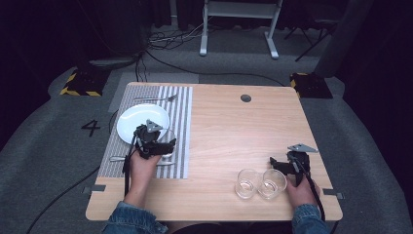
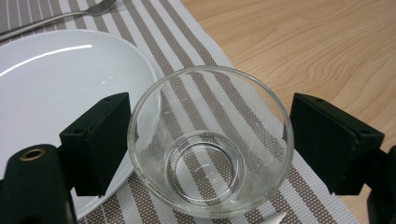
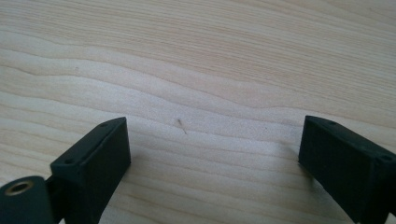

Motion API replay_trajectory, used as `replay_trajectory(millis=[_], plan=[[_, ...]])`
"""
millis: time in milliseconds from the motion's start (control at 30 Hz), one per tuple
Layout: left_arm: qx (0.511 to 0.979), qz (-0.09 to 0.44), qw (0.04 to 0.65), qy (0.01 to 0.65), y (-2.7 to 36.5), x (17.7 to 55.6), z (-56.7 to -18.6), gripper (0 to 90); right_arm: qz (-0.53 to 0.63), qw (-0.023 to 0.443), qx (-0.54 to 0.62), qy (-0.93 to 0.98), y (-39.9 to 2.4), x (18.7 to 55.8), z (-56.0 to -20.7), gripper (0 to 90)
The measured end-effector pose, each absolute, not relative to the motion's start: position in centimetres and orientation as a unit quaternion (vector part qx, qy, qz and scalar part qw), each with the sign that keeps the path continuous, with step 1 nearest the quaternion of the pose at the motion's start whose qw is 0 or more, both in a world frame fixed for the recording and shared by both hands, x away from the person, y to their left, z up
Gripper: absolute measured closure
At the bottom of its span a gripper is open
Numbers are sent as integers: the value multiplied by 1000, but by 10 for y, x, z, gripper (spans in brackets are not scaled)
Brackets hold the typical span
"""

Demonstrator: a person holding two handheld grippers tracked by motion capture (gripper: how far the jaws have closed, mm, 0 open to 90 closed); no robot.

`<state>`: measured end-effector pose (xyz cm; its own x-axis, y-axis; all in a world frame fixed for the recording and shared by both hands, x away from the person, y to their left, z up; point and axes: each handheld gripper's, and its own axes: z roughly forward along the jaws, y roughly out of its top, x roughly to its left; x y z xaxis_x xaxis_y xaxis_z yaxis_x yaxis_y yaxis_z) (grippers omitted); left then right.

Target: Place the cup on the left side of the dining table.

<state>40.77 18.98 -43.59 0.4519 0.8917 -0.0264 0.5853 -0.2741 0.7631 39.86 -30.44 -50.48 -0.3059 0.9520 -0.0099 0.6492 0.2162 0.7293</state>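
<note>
Left claw (image 2: 205,144) open around the glass bowl (image 2: 210,140), which stands between its jaws on the striped mat (image 2: 261,121) (plate (image 2: 60,79) touching-close at left); careless retreat could clip the rim and tip it; right claw (image 3: 210,154) open, empty.

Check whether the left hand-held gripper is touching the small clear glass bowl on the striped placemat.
Apart. In the left gripper view, striped mat shows between the clear glass bowl and each black jaw of the left hand-held gripper; the jaws flank it without pressing.
</note>
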Motion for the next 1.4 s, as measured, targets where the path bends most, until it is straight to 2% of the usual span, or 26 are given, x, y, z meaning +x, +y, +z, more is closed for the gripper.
replay_trajectory(millis=[667, 933, 1400], plan=[[771, 213, 382, 464, 212, 365, -420, 155, 319, 237, 539, 743, -305, 399, -505, 90], [765, 196, 396, 469, 225, 349, -418, 157, 319, 237, 539, 743, -305, 399, -505, 90], [764, 193, 386, 479, 244, 318, -418, 157, 318, 238, 539, 743, -305, 399, -505, 90]])
